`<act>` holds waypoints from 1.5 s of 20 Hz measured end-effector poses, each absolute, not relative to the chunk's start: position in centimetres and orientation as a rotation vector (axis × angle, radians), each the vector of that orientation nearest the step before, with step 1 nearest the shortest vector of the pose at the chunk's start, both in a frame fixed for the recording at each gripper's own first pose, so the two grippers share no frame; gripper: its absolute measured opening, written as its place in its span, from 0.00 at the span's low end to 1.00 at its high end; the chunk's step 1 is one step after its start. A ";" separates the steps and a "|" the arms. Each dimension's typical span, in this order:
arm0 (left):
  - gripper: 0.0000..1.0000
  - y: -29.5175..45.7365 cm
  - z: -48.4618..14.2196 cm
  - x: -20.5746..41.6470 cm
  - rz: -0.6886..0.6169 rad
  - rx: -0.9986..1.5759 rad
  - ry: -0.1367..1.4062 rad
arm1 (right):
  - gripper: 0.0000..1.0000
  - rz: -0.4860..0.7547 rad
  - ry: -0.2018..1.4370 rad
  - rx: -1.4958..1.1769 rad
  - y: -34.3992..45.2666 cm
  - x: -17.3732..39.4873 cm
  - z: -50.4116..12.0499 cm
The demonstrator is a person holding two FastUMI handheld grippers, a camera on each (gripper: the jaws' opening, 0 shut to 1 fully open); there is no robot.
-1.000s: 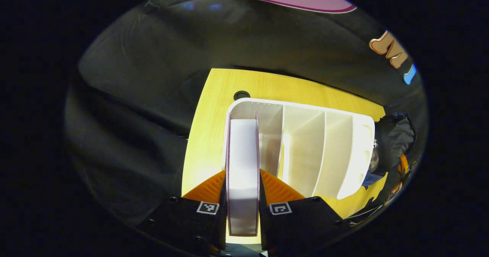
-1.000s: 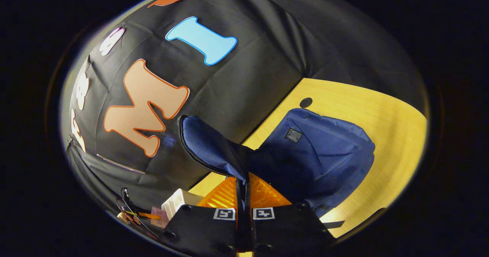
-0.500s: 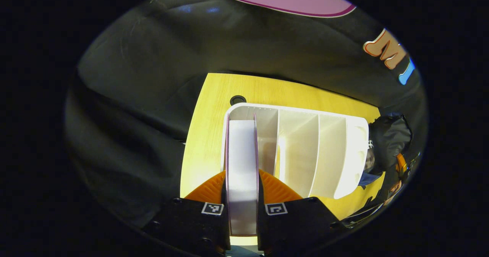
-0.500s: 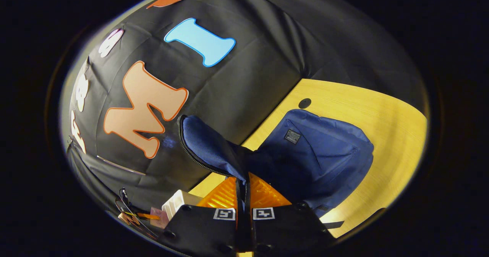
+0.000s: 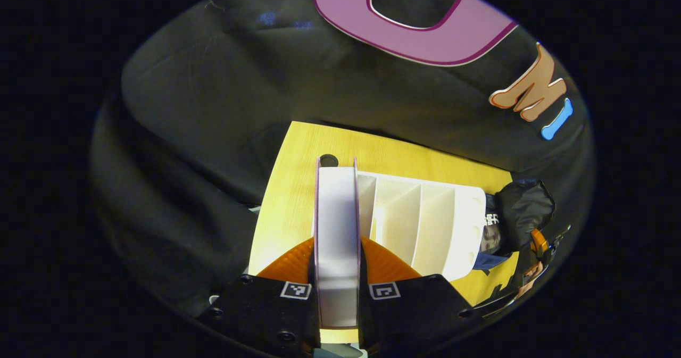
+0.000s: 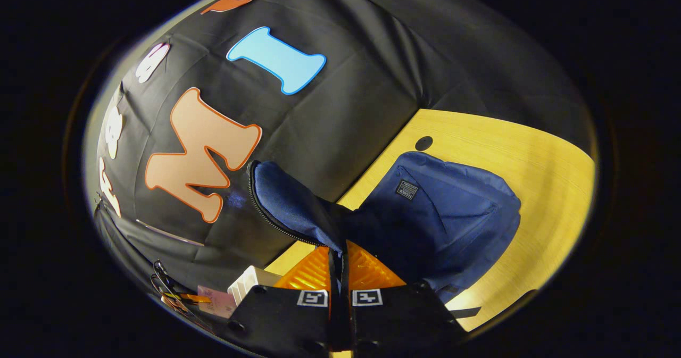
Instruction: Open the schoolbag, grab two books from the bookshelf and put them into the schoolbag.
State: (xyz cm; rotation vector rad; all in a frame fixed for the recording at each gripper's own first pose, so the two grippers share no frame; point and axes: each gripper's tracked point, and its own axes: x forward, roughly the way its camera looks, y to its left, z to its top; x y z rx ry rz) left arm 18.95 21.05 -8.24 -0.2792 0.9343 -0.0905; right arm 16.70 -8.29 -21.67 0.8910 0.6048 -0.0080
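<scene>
Left gripper (image 5: pixel 337 283) jaws pinch a stiff, thick book (image 5: pixel 336 225) across its covers; right gripper (image 6: pixel 339 283) jaws pinch the schoolbag (image 6: pixel 452 214)'s limp flap (image 6: pixel 292 206)

No readable text.
Small label patch (image 6: pixel 407 189) on schoolbag (image 6: pixel 452 225) ahead of right gripper (image 6: pixel 340 273): print too small.

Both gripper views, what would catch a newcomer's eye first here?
In the left gripper view, the thick white-paged book with a pink cover stands out, clamped in the left gripper in front of the white slotted plastic bookshelf on the yellow wooden table. In the right gripper view, the right gripper pinches the zipped flap of the navy fabric schoolbag, holding it up.
</scene>
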 end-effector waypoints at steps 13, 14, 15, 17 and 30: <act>0.25 23.4 1.1 17.1 -0.107 -0.374 0.715 | 0.03 -0.011 0.601 0.893 -8.2 16.5 -21.6; 0.25 23.3 1.9 16.9 -0.114 -0.397 0.696 | 0.04 -0.011 0.601 0.893 -8.2 16.5 -21.6; 0.25 23.2 2.4 16.7 -0.122 -0.422 0.677 | 0.03 -0.011 0.600 0.894 -8.3 16.5 -21.6; 0.25 23.1 2.9 16.8 -0.137 -0.460 0.649 | 0.04 -0.013 0.598 0.895 -8.3 16.5 -21.5; 0.25 19.5 3.9 15.6 -0.264 -0.878 0.570 | 0.04 -0.006 0.599 0.887 -8.3 16.4 -21.6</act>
